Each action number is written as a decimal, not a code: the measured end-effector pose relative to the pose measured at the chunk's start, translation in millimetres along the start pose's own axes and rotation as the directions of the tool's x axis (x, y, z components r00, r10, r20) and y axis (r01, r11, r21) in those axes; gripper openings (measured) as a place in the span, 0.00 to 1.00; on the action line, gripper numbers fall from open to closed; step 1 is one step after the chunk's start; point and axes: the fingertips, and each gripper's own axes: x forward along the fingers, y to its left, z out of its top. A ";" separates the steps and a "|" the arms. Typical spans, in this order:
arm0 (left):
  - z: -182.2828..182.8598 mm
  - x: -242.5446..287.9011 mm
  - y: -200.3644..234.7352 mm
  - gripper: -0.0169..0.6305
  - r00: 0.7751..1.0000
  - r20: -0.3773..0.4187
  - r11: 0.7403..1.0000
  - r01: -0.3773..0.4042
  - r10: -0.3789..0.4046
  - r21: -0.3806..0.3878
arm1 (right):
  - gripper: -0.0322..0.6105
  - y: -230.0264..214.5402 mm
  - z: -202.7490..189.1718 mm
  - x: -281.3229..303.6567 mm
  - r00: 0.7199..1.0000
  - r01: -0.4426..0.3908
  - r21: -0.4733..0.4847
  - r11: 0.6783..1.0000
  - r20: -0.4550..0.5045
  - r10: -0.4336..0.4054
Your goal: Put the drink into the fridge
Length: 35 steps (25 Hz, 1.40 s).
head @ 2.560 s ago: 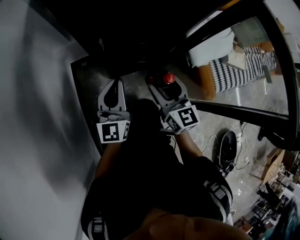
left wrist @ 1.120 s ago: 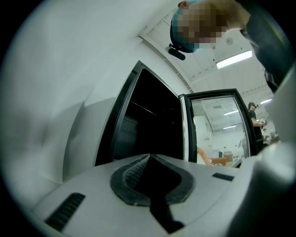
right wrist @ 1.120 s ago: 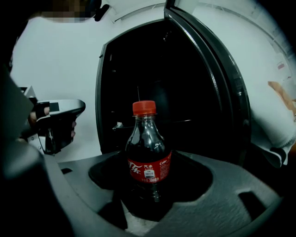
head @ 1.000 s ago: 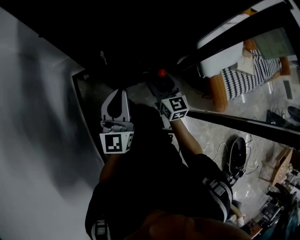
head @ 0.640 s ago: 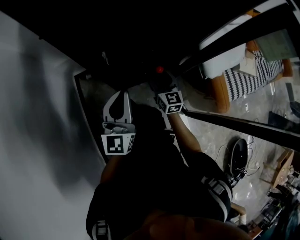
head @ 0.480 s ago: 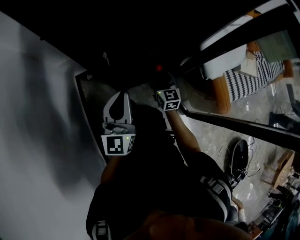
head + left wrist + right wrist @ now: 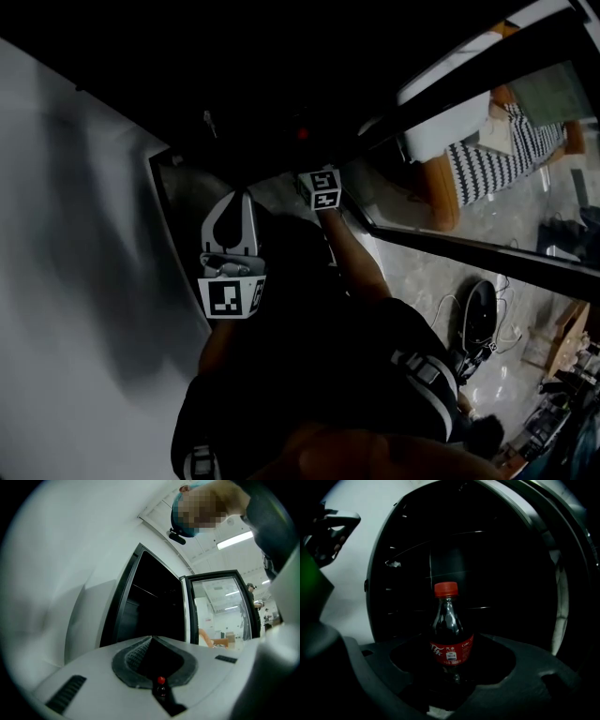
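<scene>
The drink, a small cola bottle [image 7: 451, 634] with a red cap and red label, stands upright in my right gripper [image 7: 452, 660], which is shut on its lower body. Behind it is the fridge's dark open interior [image 7: 501, 569] with wire shelves. In the head view my right gripper [image 7: 309, 157] reaches into the black fridge opening [image 7: 244, 84], and the cap [image 7: 302, 134] shows only as a dim red spot. My left gripper [image 7: 232, 195] hangs to the left, shut with nothing in it. In the left gripper view, that gripper's tips [image 7: 151, 638] meet before the open fridge [image 7: 154, 606].
The fridge's glass door [image 7: 220, 611] stands swung open to the right, its black frame [image 7: 469, 251] crossing the head view. A pale flat surface [image 7: 75, 300] fills the left. An orange chair with a striped cushion [image 7: 497, 141] and cables [image 7: 478, 314] lie on the floor beyond.
My right gripper has carried the bottle forward and deeper into the dark fridge opening. The left gripper has stayed nearly where it was, still shut.
</scene>
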 end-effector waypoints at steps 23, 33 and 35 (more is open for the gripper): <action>-7.7 -10.6 10.2 0.03 1.000 0.001 1.000 -0.020 0.020 -0.017 | 0.49 -12.5 -50.3 62.9 0.998 0.049 0.025 0.998 -0.036 -0.048; -12.6 -12.1 16.1 0.03 1.000 -0.005 1.000 -0.023 0.023 -0.005 | 0.49 -13.8 -59.3 74.5 0.996 0.076 0.024 0.997 -0.056 -0.074; -11.1 -12.0 16.8 0.03 1.000 0.000 0.999 -0.030 0.030 -0.015 | 0.49 -14.2 -60.3 75.8 0.996 0.078 0.015 0.997 -0.052 -0.077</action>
